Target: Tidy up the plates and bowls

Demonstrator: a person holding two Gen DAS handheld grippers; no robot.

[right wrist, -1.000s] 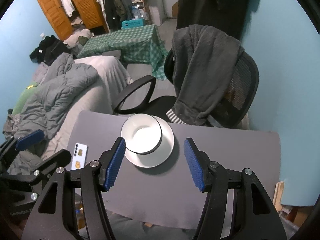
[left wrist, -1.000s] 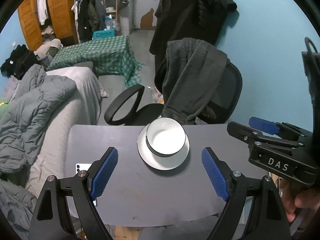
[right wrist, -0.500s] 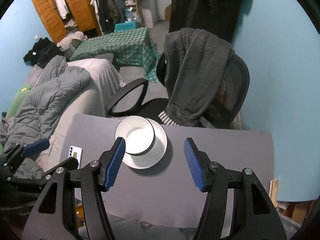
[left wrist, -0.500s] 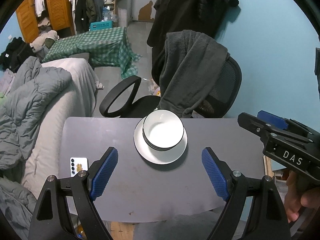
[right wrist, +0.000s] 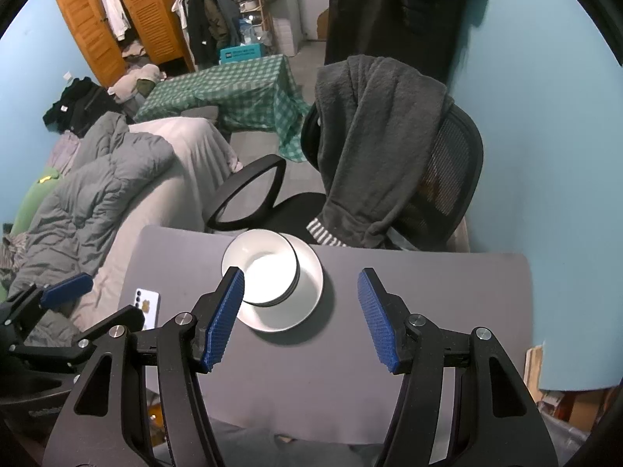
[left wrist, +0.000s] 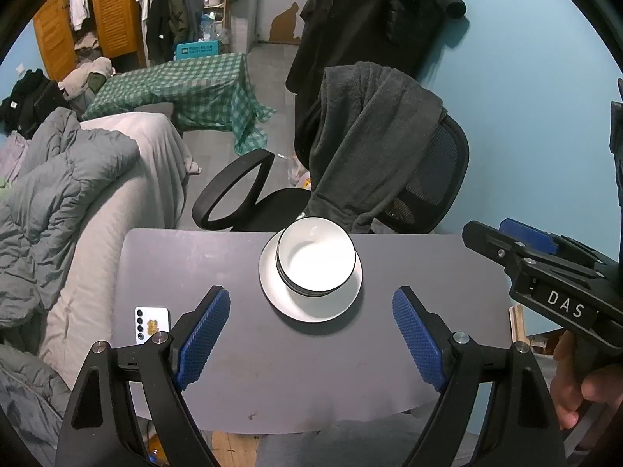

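bowl (left wrist: 316, 258): glossy white glaze, dark rim | plate (left wrist: 311, 307): glossy white | tabletop (left wrist: 311, 381): matt grey, smooth | gripper pads (left wrist: 202, 338): blue, ribbed rubbery | gripper frame (left wrist: 117, 397): matt black plastic, metal screws | wardrobe (right wrist: 128, 19): slatted wood | robe (left wrist: 370, 136): fuzzy grey cloth

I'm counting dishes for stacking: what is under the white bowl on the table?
A white plate lies under the bowl. Dark rims at the bowl's side hint at more bowls nested beneath, but their count and the plate's middle are covered.
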